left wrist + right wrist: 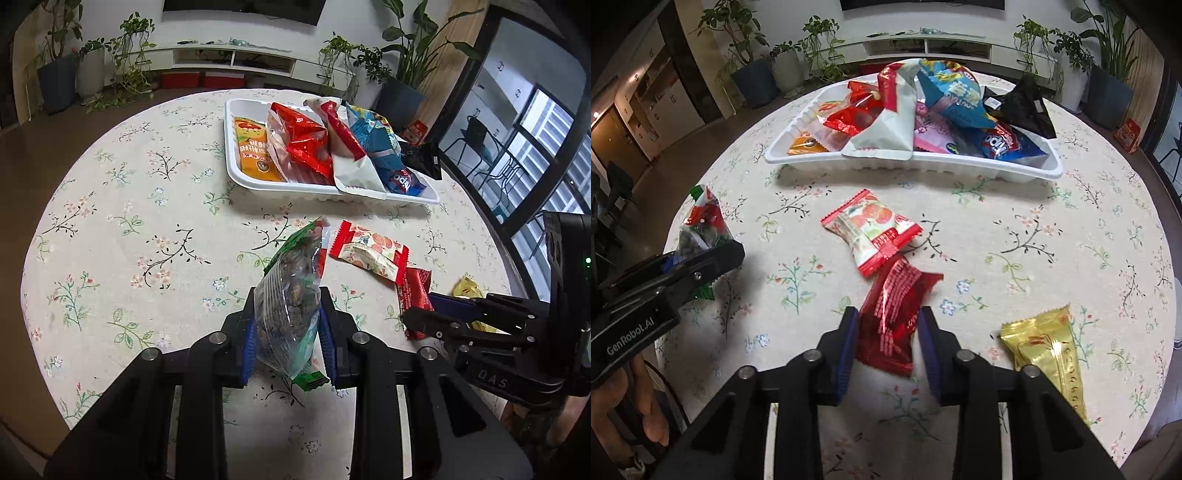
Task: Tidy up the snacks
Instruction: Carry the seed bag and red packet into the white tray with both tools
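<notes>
Left gripper (288,328): jaws pinching clear green-edged bag of brown nuts (295,291), lifted off the floral-clothed surface (129,221).
Right gripper (888,332): jaws spread around dark red foil packet (892,314), lying near.
White plastic tray (812,157): far side, piled with snacks.

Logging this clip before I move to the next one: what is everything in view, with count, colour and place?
tray: one, white, far side of table, piled with snack packets
nut bag: one, clear with green and red ends, lifted, in left hand-held gripper
red packet: one, on table between the right hand-held gripper's fingers
strawberry packet: one, white and red, mid table
gold packet: one, near right of table
tablecloth: one, cream floral, round table
potted plants: several, green, floor behind
left hand-held gripper: black, blue pads, shut on nut bag
right hand-held gripper: black, blue pads, straddling red packet
</notes>
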{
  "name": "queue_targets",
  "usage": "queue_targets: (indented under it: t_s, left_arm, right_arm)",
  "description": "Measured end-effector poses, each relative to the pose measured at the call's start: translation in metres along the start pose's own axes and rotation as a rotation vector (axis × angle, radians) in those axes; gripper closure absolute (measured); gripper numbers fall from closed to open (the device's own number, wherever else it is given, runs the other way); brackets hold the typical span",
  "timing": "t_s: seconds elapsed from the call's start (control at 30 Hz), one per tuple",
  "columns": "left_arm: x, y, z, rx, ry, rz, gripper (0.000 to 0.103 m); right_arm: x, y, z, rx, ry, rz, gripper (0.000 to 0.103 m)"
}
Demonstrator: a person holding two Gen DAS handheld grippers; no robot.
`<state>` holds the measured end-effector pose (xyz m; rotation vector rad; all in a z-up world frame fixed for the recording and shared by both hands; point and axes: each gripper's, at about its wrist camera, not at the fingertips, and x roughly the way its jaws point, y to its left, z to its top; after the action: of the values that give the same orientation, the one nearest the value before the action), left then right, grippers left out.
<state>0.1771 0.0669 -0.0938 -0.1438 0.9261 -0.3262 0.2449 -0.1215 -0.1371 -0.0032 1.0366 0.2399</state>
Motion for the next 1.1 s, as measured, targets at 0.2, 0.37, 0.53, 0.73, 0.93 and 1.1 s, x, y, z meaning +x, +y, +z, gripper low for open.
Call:
queue_targets:
  t_s: [0.2,0.37,0.53,0.73,0.93,1.1]
  left_arm:
    - [0.000,0.002,-0.005,-0.013,0.005,-0.006,0.077]
    - [-0.005,0.002,-0.004,-0.023,0.002,-0.017,0.077]
    - [-0.016,0.005,0.007,-0.044,-0.012,-0.027,0.077]
    - [-0.035,0.002,0.042,-0.018,-0.048,-0.014,0.077]
    - [-0.044,-0.006,0.103,0.041,-0.084,0.001,0.077]
    - [-0.033,-0.008,0.159,0.078,-0.093,0.027,0.077]
  right_arm:
    - [-0.016,-0.017,-0.010,0.031,-0.024,-0.003,0.073]
    - [-0.044,-0.035,-0.014,0.069,-0.086,0.024,0.073]
    - [-0.076,-0.065,-0.002,0.119,-0.161,0.043,0.073]
    - [-0.110,-0.081,0.034,0.102,-0.252,0.044,0.073]
    - [-0.125,-0.066,0.090,-0.029,-0.317,0.038,0.073]
    - [-0.108,-0.046,0.142,-0.122,-0.300,0.052,0.073]
